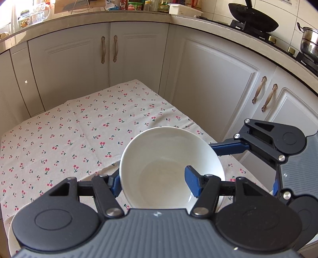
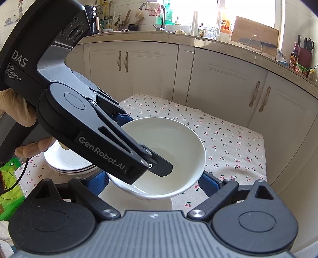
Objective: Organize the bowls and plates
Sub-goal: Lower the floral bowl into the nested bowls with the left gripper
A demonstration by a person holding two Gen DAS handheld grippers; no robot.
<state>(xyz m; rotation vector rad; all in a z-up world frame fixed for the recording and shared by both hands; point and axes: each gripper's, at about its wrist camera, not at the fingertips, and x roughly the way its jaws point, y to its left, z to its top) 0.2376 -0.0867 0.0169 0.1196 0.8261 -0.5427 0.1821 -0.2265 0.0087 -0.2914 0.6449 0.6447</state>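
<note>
The left gripper pinches the near wall of the single white bowl. One of its blue fingers sits inside the bowl and the other is outside the rim. The bowl hangs tilted, its mouth turned toward that gripper's camera. The right gripper has its fingers spread wide, one on either side of the bowl. Whether they touch it cannot be told.

Only the right wrist view shows writing. The left gripper's body reads "DAS Data Acquisition System" and its arm reads "GenRobot.AI". That view also shows the gloved left hand holding it.

Just under the bowl lies one white plate. Left of the bowl in the right wrist view is a stack of plates, at least two by their rims. Both sit on the cherry-print tabletop. A green packet lies left of that stack, seen from the right wrist only.

Behind the bowl stand white cabinets, with four handles in each view. Only the left wrist view shows one black wok and one steel pot, beyond the bowl to the right. Only the right wrist view shows one wooden cutting board.
</note>
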